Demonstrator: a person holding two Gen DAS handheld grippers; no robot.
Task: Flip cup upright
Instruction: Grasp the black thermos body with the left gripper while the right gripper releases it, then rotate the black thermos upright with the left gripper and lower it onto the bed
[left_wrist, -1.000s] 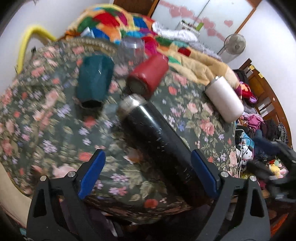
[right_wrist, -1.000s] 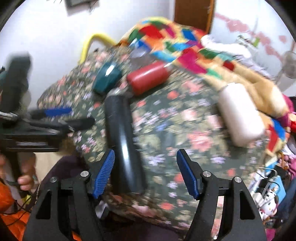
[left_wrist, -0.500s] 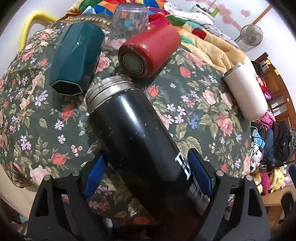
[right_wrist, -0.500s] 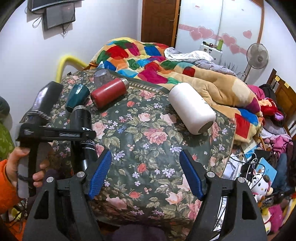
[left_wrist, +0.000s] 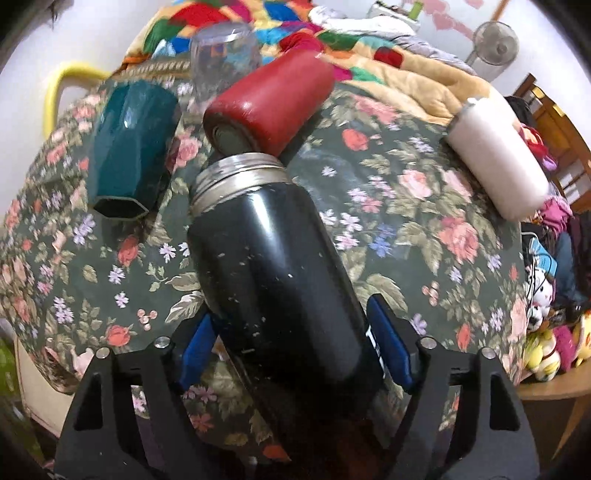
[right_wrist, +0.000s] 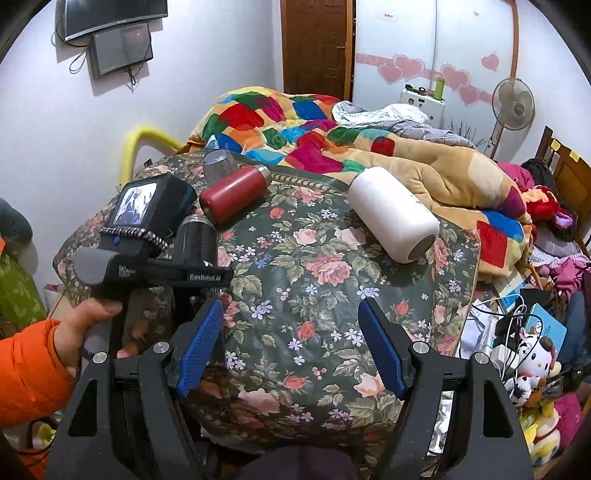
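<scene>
A black flask (left_wrist: 273, 269) with a silver threaded neck lies between my left gripper's (left_wrist: 291, 336) blue pads, which press its lower body on both sides. Its neck points away toward a red flask (left_wrist: 269, 99) lying on its side. In the right wrist view the black flask (right_wrist: 195, 236) shows held in the left gripper, tilted up off the floral cloth (right_wrist: 314, 280). My right gripper (right_wrist: 291, 339) is open and empty, above the cloth's near edge.
A teal faceted cup (left_wrist: 129, 147) lies on its side at left. A clear glass (left_wrist: 221, 55) stands upside down behind it. A white flask (left_wrist: 498, 155) lies at right. A colourful quilt (right_wrist: 332, 136) lies behind; clutter and toys (right_wrist: 532, 362) sit right of the cloth.
My left gripper has closed around the black flask and raised its neck end. My right gripper has pulled back and up from the flask, giving a wider view.
</scene>
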